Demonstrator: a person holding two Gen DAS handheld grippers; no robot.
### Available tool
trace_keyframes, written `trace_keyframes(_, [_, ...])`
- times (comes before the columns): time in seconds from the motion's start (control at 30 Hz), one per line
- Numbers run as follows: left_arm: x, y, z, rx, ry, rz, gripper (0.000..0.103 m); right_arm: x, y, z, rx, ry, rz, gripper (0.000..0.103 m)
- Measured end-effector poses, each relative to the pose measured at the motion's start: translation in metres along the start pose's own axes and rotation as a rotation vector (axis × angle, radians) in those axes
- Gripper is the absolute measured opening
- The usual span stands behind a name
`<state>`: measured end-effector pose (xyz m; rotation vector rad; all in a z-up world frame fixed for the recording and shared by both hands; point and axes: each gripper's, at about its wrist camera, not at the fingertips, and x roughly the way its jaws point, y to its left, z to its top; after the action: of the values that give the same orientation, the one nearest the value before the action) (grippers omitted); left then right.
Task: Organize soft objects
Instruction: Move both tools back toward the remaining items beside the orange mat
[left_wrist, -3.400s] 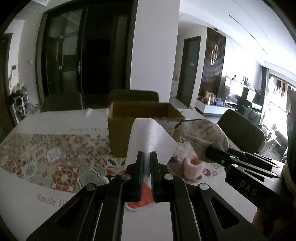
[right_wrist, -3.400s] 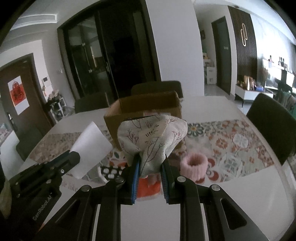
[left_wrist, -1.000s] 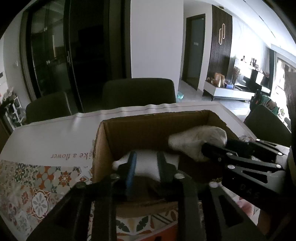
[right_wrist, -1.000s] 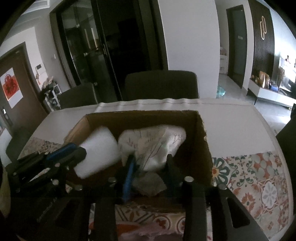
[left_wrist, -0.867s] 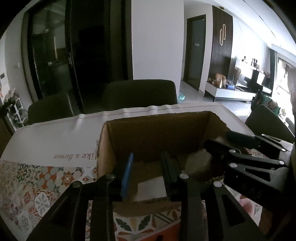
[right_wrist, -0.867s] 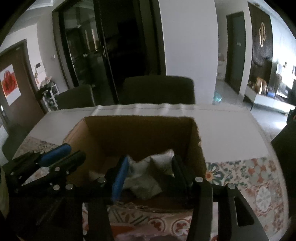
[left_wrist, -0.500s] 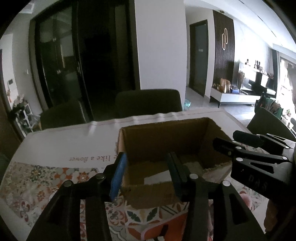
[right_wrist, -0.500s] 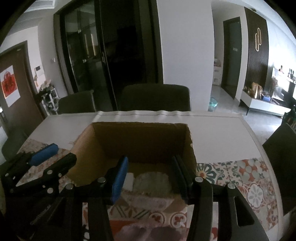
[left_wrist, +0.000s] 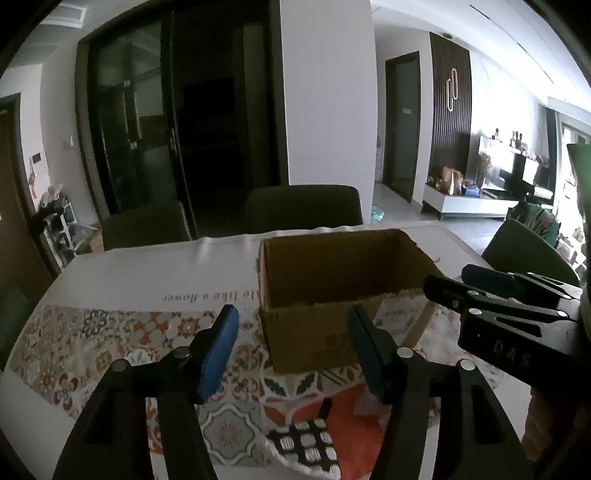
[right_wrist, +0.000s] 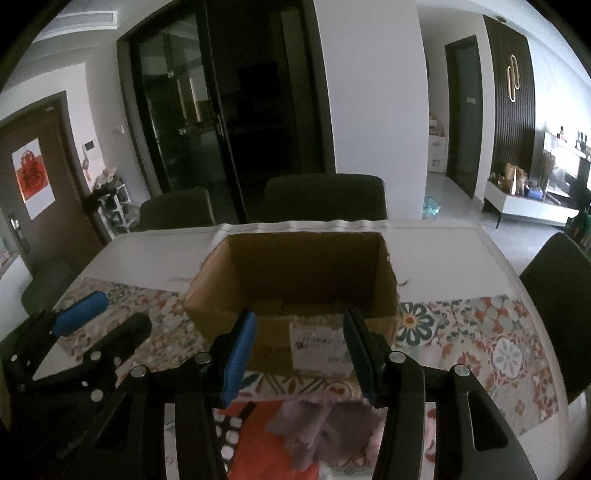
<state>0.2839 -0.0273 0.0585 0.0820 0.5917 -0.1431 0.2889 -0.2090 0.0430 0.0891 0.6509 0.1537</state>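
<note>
One cardboard box (left_wrist: 332, 291) beyond two empty grippers, left gripper (left_wrist: 291, 332) jaws just widening, right gripper (right_wrist: 299, 339) jaws apart, two chairs (right_wrist: 325, 199) behind.

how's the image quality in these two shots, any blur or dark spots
Left wrist view: strong fisheye bend, black corners, bright glare at the right windows, box interior in shadow. Right wrist view: same bend, dim foreground, pink cloth near the fingers blurred.

Two matte black handheld grippers: left gripper (left_wrist: 291, 345), right gripper (right_wrist: 299, 350). Angular cut-out arms, silver round screws at pivots, ribbed blue pads on fingers (right_wrist: 238, 360). White "DAS" lettering on the right gripper's side.
</note>
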Motion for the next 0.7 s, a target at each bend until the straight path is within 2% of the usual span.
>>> trace_keyframes(0.23, [-0.015,0.002,-0.028,-0.044,0.025,-0.001,0.068,-0.019,0.007,-0.027,-0.008,0.001,0.000,0.051])
trace_keyframes(0.37, [-0.020,0.004,-0.047,-0.064,0.044,0.004,0.072,-0.024,0.008,-0.045,0.008,0.003,0.004,0.061])
trace_keyframes(0.43, [-0.021,0.002,-0.055,-0.062,0.049,0.008,0.078,-0.024,0.007,-0.055,0.013,0.006,-0.003,0.061])
trace_keyframes(0.7, [-0.018,-0.001,-0.090,-0.057,0.065,0.022,0.088,-0.014,0.007,-0.088,0.031,0.051,-0.003,0.061])
